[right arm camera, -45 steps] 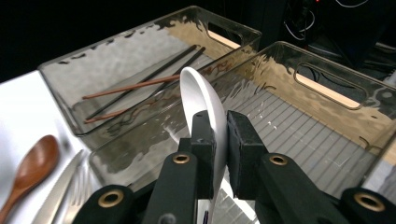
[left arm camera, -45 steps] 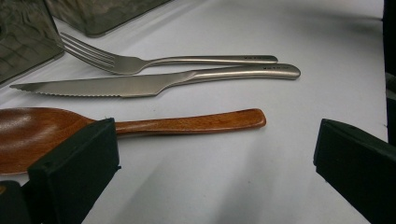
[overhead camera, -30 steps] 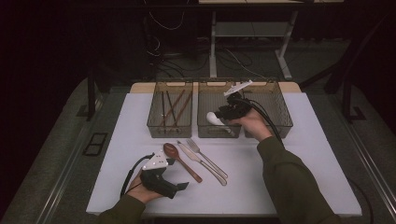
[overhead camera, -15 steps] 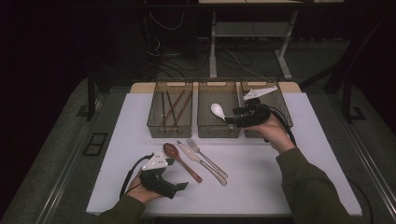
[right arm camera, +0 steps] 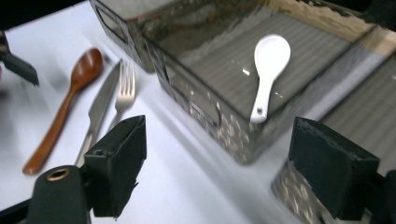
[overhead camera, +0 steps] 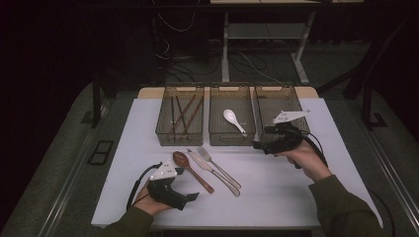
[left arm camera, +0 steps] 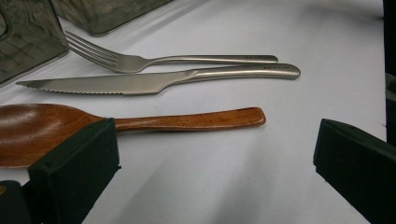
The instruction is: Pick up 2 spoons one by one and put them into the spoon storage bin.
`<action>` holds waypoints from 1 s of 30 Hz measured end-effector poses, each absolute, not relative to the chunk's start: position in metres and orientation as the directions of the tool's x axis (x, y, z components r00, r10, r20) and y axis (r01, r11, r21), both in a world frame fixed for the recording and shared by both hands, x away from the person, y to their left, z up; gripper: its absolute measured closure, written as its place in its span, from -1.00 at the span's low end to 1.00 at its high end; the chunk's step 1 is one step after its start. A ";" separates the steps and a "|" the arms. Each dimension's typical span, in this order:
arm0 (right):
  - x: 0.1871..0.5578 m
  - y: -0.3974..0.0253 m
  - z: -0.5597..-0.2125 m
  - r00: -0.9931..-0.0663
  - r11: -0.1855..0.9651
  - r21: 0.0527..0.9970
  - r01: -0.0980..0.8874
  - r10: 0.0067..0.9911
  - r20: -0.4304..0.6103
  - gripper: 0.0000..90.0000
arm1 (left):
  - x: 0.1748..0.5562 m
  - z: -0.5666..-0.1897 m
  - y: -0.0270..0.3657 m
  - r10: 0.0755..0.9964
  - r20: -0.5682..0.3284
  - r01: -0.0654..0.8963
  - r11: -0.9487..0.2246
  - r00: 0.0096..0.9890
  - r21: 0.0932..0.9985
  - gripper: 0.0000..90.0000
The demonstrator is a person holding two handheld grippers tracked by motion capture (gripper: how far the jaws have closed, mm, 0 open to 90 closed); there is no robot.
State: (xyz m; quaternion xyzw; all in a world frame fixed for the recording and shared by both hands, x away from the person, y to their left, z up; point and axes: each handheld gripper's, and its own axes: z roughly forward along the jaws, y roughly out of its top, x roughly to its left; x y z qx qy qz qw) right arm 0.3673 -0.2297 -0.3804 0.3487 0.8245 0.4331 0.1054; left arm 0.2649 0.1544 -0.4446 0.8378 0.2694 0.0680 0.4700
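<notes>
A white ceramic spoon point(overhead camera: 232, 119) lies alone in the middle clear bin point(overhead camera: 232, 138); in the right gripper view the white spoon point(right arm camera: 268, 70) rests on that bin's ribbed floor point(right arm camera: 210, 60). My right gripper point(overhead camera: 261, 144) hovers open by the bin's front right corner, its jaws point(right arm camera: 219, 144) wide apart and holding nothing. On the white table a wooden spoon point(overhead camera: 191, 170), a steel knife point(overhead camera: 212, 170) and a fork point(overhead camera: 221, 167) lie side by side. My left gripper point(overhead camera: 187, 186) is low near the front edge, open point(left arm camera: 215, 154), its jaws on either side of the wooden spoon's handle point(left arm camera: 187, 120).
The left bin point(overhead camera: 179, 138) holds several chopsticks point(overhead camera: 184, 112). The right bin point(overhead camera: 274, 89) has nothing in it. Knife point(left arm camera: 163, 80) and fork point(left arm camera: 163, 59) lie just beyond the wooden spoon. Bare table stretches ahead of my right forearm.
My right gripper let go of the white spoon into the middle bin, then drew back right and toward the front. The left gripper stayed put.
</notes>
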 end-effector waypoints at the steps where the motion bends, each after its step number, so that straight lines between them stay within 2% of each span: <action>1: 0.363 -0.232 -0.382 -0.730 0.381 0.785 0.489 0.671 0.128 -0.58 | 0.265 -0.445 0.154 0.516 -0.141 0.389 -0.412 0.845 0.824 -1.00; 19: 0.304 -0.272 -0.415 -0.702 0.319 0.812 0.489 0.697 0.149 -0.60 | 0.264 -0.443 0.156 0.520 -0.144 0.392 -0.407 0.842 0.825 -1.00; 26: 0.284 -0.287 -0.428 -0.695 0.307 0.820 0.483 0.704 0.146 -0.60 | 0.264 -0.440 0.156 0.533 -0.144 0.406 -0.413 0.833 0.815 -0.90; 30: 0.275 -0.291 -0.435 -0.700 0.315 0.821 0.476 0.701 0.137 -0.60 | 0.265 -0.437 0.159 0.549 -0.137 0.409 -0.411 0.825 0.815 -0.75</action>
